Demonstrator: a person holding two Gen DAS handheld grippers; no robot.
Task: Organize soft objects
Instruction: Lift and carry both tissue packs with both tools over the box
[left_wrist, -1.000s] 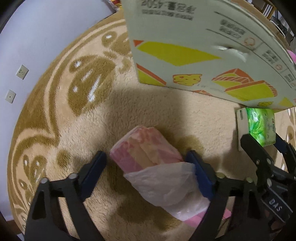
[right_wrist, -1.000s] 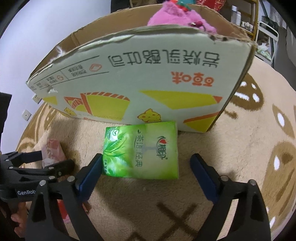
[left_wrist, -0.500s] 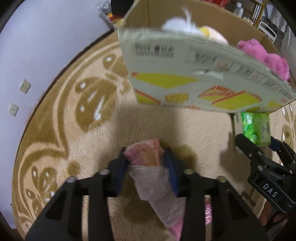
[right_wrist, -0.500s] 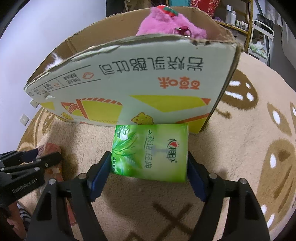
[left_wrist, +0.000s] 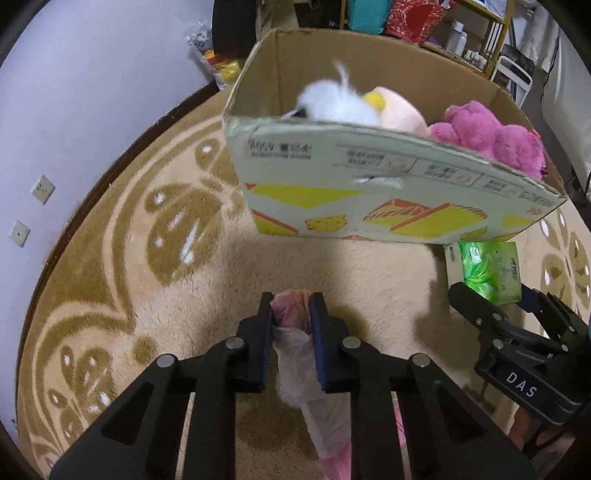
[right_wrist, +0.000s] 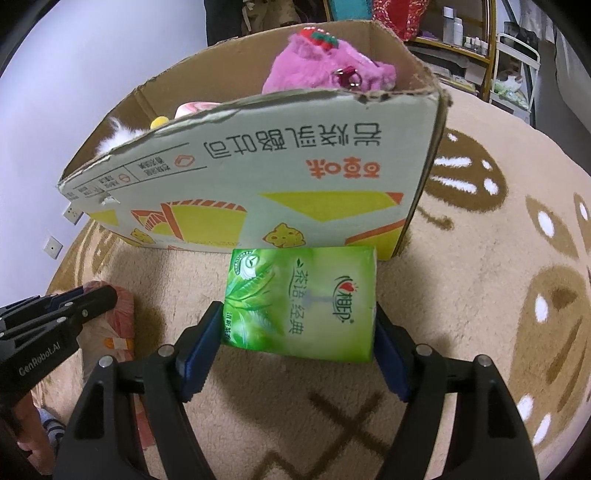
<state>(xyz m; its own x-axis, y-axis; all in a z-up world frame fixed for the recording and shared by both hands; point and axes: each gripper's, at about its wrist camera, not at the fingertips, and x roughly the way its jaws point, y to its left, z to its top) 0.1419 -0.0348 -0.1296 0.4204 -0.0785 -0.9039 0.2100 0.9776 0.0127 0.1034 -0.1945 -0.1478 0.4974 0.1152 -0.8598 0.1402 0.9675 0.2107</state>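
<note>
My left gripper (left_wrist: 291, 308) is shut on a pink soft pack in a clear plastic bag (left_wrist: 295, 332), squeezing it above the carpet. My right gripper (right_wrist: 299, 325) is shut on a green tissue pack (right_wrist: 301, 299), which sits against the front wall of the cardboard box (right_wrist: 258, 177). The box (left_wrist: 369, 192) holds a white plush (left_wrist: 332, 103), a pale pink plush (left_wrist: 399, 110) and a magenta plush (left_wrist: 491, 136). The green pack (left_wrist: 487, 273) and the right gripper (left_wrist: 517, 317) also show in the left wrist view. The left gripper's fingers (right_wrist: 74, 306) show at the left of the right wrist view.
A beige carpet with brown patterns (left_wrist: 166, 229) covers the floor. A lilac wall with sockets (left_wrist: 42, 188) stands at the left. Shelves with bottles and bags (left_wrist: 461, 33) stand behind the box.
Both grippers have closed: the left one on the pink bagged pack, the right one on the green tissue pack. Both have risen, so the box's inside now shows.
</note>
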